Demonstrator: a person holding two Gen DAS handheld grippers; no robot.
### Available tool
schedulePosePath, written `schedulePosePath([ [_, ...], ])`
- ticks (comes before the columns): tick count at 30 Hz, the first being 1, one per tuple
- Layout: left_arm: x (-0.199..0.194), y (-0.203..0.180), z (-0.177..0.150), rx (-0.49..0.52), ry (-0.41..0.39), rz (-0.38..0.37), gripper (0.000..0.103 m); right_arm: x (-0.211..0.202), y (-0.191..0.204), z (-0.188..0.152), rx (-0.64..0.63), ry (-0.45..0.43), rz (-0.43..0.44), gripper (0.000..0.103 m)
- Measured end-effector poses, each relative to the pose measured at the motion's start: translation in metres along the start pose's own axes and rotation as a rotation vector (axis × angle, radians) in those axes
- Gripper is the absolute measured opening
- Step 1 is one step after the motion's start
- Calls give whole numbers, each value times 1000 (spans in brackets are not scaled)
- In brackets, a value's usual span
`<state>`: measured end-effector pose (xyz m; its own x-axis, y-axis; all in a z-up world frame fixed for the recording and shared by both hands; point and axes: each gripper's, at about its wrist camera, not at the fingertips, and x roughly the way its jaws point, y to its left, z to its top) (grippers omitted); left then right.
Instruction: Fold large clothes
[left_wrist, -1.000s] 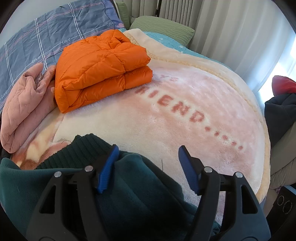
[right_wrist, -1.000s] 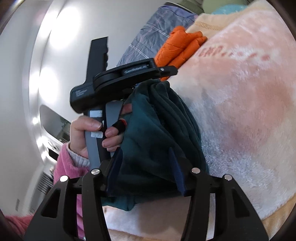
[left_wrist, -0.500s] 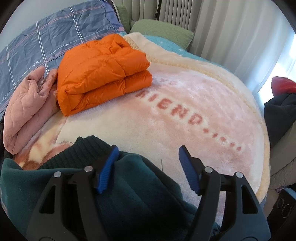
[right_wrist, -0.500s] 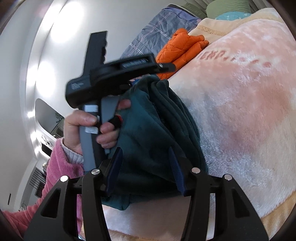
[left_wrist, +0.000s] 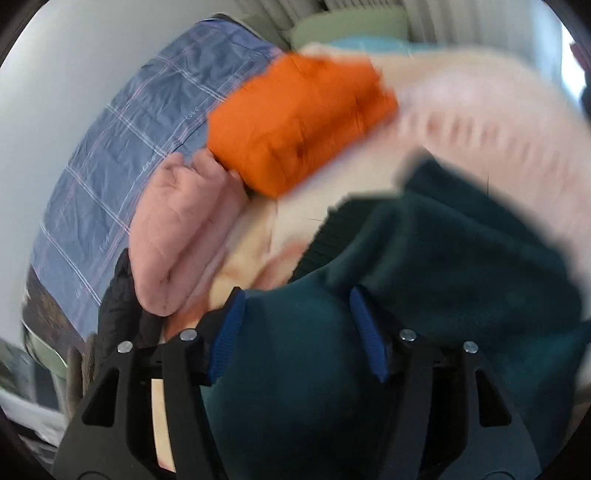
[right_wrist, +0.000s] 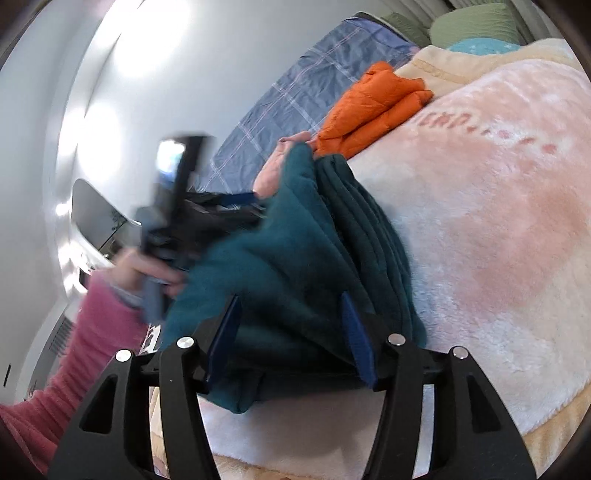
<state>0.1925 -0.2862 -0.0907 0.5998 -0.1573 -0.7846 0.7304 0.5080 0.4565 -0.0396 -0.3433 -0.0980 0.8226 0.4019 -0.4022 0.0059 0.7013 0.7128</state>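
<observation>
Left wrist view, blurred: the left gripper has its blue pads set wide with a thick bunch of the dark green garment bulging between them, though whether they actually pinch it I cannot tell; beyond lie a pink quilted garment, a folded orange jacket, a blue checked sheet and the pink plush blanket. Right wrist view: the right gripper also stands wide around the folded green garment, which rests on the blanket, grip uncertain, while the left gripper, blurred, is held against the garment's left side by a hand in a pink sleeve.
</observation>
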Motion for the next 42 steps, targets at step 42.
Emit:
schedulePosePath([
  [42,-34,23,20,-135,-135,-167,37,54,-4,45,-130,67,-161,56],
])
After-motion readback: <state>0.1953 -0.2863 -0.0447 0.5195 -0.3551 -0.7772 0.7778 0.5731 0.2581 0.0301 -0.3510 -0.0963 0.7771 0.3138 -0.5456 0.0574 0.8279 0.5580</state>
